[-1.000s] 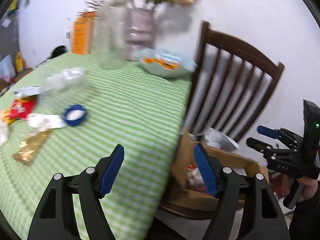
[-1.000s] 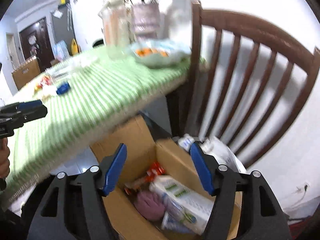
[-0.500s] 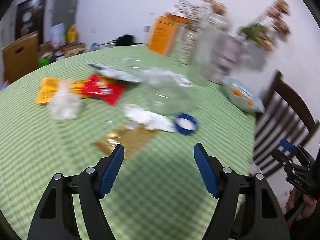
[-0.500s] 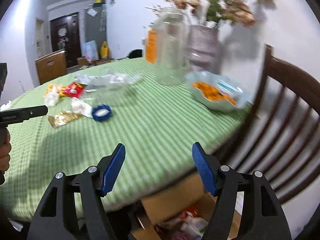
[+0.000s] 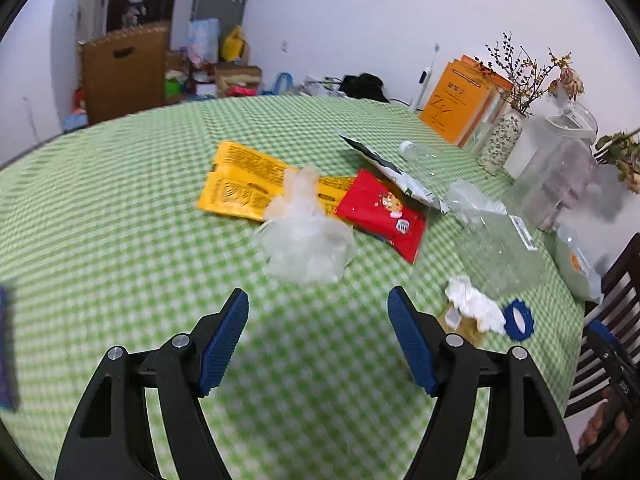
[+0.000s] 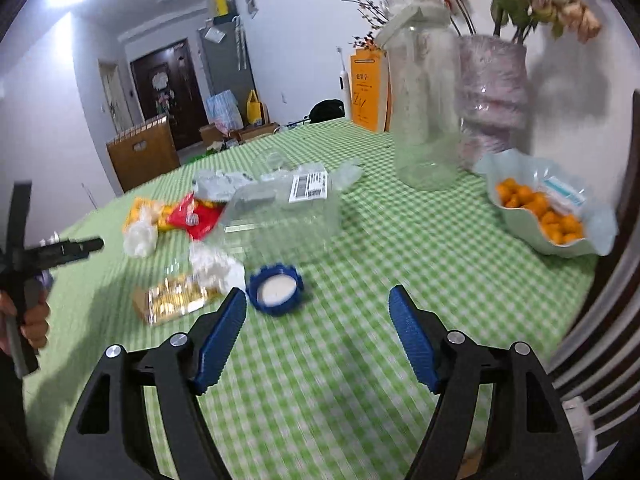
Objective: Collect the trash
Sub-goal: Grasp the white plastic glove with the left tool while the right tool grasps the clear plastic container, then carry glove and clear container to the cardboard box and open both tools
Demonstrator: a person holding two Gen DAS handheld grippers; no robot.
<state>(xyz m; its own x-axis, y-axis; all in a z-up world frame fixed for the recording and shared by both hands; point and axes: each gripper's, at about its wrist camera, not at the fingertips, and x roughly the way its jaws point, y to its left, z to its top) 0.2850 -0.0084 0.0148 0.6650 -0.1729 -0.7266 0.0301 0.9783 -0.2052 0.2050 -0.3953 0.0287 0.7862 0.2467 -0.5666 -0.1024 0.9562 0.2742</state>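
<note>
Trash lies on the green checked tablecloth. In the left wrist view a crumpled clear plastic bag sits just beyond my open, empty left gripper, with a yellow wrapper and a red wrapper behind it. A white tissue, blue cap and clear plastic box lie to the right. My right gripper is open and empty, just short of the blue cap, with a gold wrapper and tissue to its left.
A tall glass jar, a vase of dried flowers and a bowl of orange fruit stand at the table's right. Orange boxes stand at the back. A dark wooden chair is by the right edge.
Both grippers have swung from the cardboard box on the chair up and left over the table. The trash pile now lies in front of both, closer than half a second ago.
</note>
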